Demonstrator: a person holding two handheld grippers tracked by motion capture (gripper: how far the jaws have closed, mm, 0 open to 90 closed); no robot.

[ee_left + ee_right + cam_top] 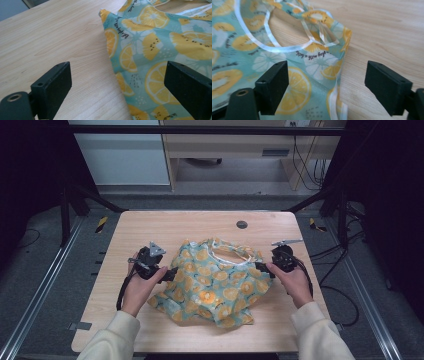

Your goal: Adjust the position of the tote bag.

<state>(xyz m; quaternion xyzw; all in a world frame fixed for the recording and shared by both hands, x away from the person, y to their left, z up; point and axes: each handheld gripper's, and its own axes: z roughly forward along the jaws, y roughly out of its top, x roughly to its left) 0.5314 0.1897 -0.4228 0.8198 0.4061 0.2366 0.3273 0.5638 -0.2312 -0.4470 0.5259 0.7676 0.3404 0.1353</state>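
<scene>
A teal cloth printed with orange and lemon slices (215,282) lies crumpled in the middle of the wooden table (150,227). It has white trim around an opening (272,47). My left gripper (170,272) sits at the cloth's left edge, jaws open; the cloth's edge (113,67) lies between them, untouched. My right gripper (261,267) is at the cloth's right edge, jaws wide apart, the cloth's white-trimmed hem (334,97) lying between them without contact.
A small round grey grommet (242,224) is set in the table near its far edge. Black frame posts stand at both sides. Cables trail off the right side over the floor. A person's cream sleeves (115,335) enter from below.
</scene>
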